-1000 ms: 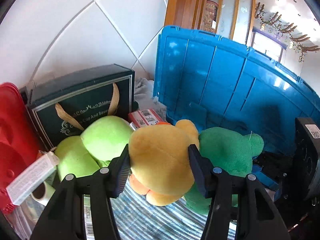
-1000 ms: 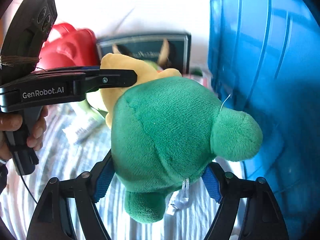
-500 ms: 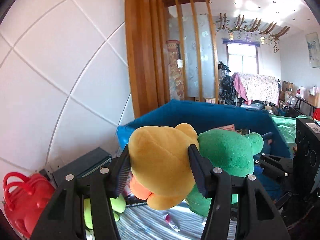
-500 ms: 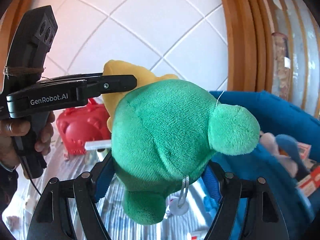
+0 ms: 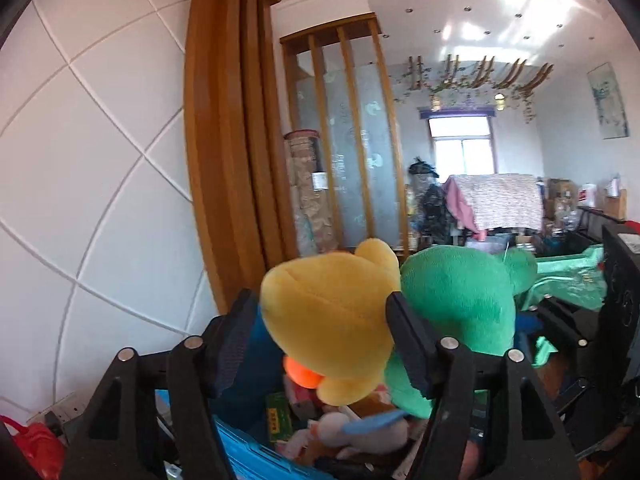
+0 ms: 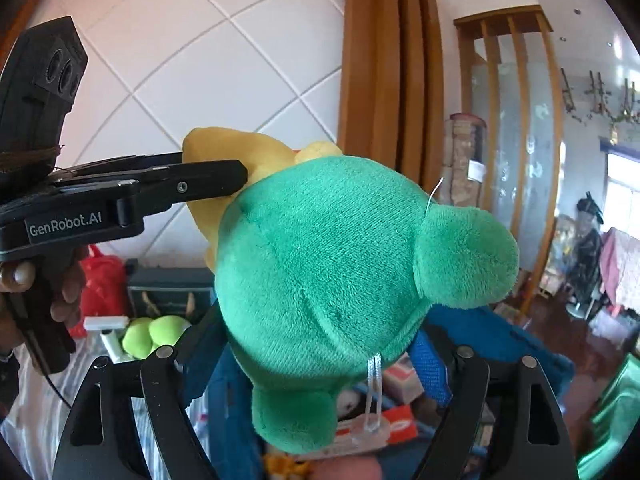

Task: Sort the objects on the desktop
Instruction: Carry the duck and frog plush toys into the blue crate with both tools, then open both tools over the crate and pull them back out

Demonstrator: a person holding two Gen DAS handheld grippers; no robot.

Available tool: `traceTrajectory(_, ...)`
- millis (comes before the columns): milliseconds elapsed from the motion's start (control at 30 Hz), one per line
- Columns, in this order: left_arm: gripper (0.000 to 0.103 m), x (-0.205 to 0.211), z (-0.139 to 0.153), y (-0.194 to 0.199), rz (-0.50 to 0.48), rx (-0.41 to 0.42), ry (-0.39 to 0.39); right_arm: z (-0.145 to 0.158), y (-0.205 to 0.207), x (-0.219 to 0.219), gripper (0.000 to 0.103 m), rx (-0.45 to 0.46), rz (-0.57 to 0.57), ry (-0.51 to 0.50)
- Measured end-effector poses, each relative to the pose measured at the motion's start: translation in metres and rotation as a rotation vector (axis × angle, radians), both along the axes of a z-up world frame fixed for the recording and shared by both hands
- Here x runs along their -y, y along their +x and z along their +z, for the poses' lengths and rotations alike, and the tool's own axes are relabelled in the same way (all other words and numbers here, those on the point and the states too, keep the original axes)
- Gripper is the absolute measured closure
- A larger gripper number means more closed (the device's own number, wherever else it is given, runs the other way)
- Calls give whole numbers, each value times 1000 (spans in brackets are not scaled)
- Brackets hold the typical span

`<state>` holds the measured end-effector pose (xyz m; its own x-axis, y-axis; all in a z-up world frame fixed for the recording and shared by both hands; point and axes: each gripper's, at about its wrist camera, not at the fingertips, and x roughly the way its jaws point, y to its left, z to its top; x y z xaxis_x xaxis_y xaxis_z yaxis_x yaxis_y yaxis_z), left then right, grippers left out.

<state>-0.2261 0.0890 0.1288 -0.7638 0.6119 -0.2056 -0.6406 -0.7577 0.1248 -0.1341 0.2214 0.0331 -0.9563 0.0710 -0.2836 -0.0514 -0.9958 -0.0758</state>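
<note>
My left gripper (image 5: 320,340) is shut on a yellow plush duck (image 5: 332,320) with an orange beak and holds it high over the blue plastic bin (image 5: 240,452). My right gripper (image 6: 316,356) is shut on a green plush toy (image 6: 328,280) and holds it beside the duck, also above the bin (image 6: 520,344). The green toy (image 5: 460,304) shows to the right of the duck in the left wrist view. The left gripper (image 6: 212,184) and the duck (image 6: 224,160) show at the left of the right wrist view. The two toys touch.
The bin holds several boxes and small toys (image 5: 344,428). A lime green plush (image 6: 152,332), a dark gift box (image 6: 168,292) and a red plastic item (image 6: 100,276) lie on the striped cloth to the left. A white tiled wall (image 5: 100,160) stands behind.
Both grippers have risen with their toys from table level beside the bin wall to above the bin's open top. The bin's contents have come into view below.
</note>
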Motion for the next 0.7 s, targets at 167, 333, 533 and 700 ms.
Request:
traceTrajectory(167,25,-5,2,6,99,18,16,24,-19,-66,5,-17,-58,-141)
traceTrajectory(333,22,7,-18,25,159,17,17,22,40,-96,0,-112,-95,-202)
traceTrajectory(533,22,16,-37,39,197,56,-2,6,60,-104,0,-60,-112,-265)
traceTrajectory(700,22,39,-46,57,242,78,-14,3,71,-101,0,-38,-128,-253)
